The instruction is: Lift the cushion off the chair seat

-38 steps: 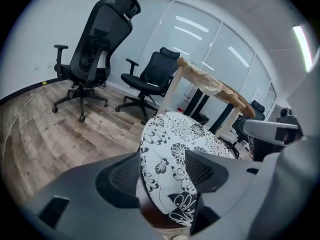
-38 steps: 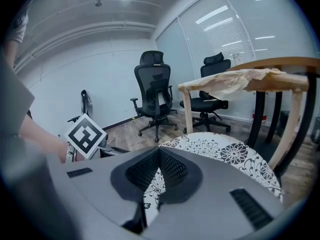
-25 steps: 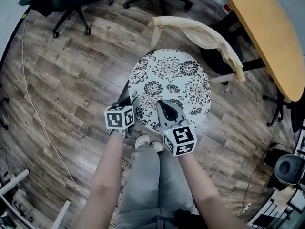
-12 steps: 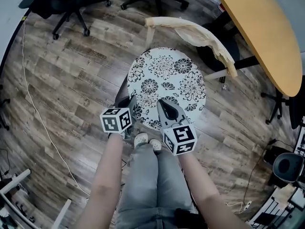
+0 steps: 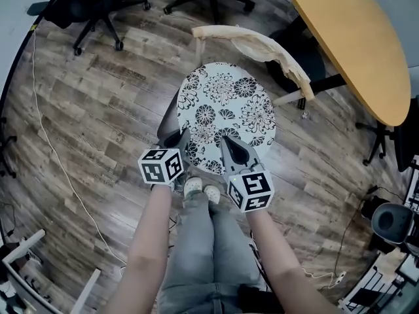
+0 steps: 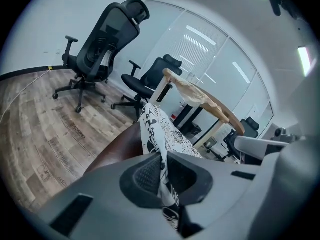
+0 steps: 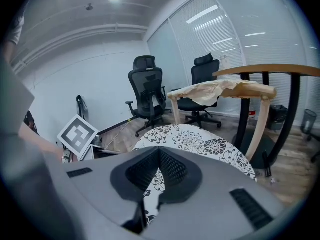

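An office with a wood-plank floor [image 5: 78, 110], black office chairs [image 5: 85, 5] and a curved wooden table [image 5: 353, 38] along the right. In the middle stands a chair with a pale, cloth-draped backrest [image 5: 262, 44], and on it lies the round black-and-white floral cushion [image 5: 226, 110].

A person stands at the chair's front with a gripper in each hand. Both tools are on the cushion's near rim, with the rest of the disc lying ahead of them towards the backrest. The left gripper [image 6: 161, 159] has its jaws clamped on the near-left edge. In its own view the fabric runs up between the pads as a thin raised fold, and the brown seat [image 6: 117, 151] shows bare beside it. The right gripper [image 7: 159, 150] sits just beside it, nearer the middle of the near rim. Its jaws are drawn together at the tips, with floral fabric showing in the gap behind them, apparently pinching the edge.

The cushion is round and has no long axis to favour. Both holds are on the side nearest the person and neither hand is nearer. The lift therefore seems to depend on raising the two hands evenly. The far edge sits close under the backrest, so it will likely need drawing up and back towards the person to come clear.
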`<state>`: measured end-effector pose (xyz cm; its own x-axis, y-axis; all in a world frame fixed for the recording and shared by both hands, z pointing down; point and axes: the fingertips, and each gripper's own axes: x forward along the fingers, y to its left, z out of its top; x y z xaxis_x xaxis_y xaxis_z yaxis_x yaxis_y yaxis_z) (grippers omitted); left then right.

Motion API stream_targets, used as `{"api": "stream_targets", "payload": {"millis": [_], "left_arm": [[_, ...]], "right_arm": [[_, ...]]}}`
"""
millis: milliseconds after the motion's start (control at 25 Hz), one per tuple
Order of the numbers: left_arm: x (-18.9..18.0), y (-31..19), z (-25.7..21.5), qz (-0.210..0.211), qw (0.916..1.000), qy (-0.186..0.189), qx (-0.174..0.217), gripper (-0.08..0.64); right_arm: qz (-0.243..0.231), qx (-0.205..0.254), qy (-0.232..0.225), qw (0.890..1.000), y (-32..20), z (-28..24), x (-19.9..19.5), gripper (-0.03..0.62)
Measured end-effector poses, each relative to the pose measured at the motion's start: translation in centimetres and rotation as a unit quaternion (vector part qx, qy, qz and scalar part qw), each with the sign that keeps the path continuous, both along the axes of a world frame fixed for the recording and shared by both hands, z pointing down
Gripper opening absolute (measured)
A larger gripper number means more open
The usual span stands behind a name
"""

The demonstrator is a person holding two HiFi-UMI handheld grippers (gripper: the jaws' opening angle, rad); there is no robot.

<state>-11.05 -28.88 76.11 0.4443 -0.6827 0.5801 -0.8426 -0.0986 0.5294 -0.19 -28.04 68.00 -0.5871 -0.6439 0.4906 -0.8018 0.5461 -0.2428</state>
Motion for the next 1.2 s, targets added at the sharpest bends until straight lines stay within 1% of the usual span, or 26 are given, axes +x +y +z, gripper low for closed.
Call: {"api": "stream_targets", "payload": {"millis": [120,440,720,1000,1080,1200], "left_arm": [[0.6,0.1,-1.5,0.006,0.9999,0.001,0.009,0.014],[2.1,0.2,-5.3,0.016,0.9993,0.007,0.032,0.014],[3.8,0.3,-9.8,0.028,0.9975,0.009,0.064,0.014],[4.6,0.5,-13.4,0.023,0.997,0.017,0.071,0.012],[4.8,0.4,-14.8,0.023,0.9964,0.021,0.078,0.012],[4.9,0.2,-16.9,0.03,0.995,0.016,0.094,0.012]], "right_arm": [[0.015,-0.003,0.0,1.0,0.1,-0.9,0.8,0.023],[0.024,0.006,0.006,1.0,0.5,-4.0,2.3,0.023],[0.016,0.018,0.015,1.0,1.2,-7.4,3.1,0.023],[0.027,0.03,0.018,0.999,1.6,-10.6,4.2,0.023],[0.024,0.037,0.021,0.999,1.6,-11.6,4.3,0.023],[0.021,0.048,0.023,0.998,1.6,-13.2,4.3,0.023]]}}
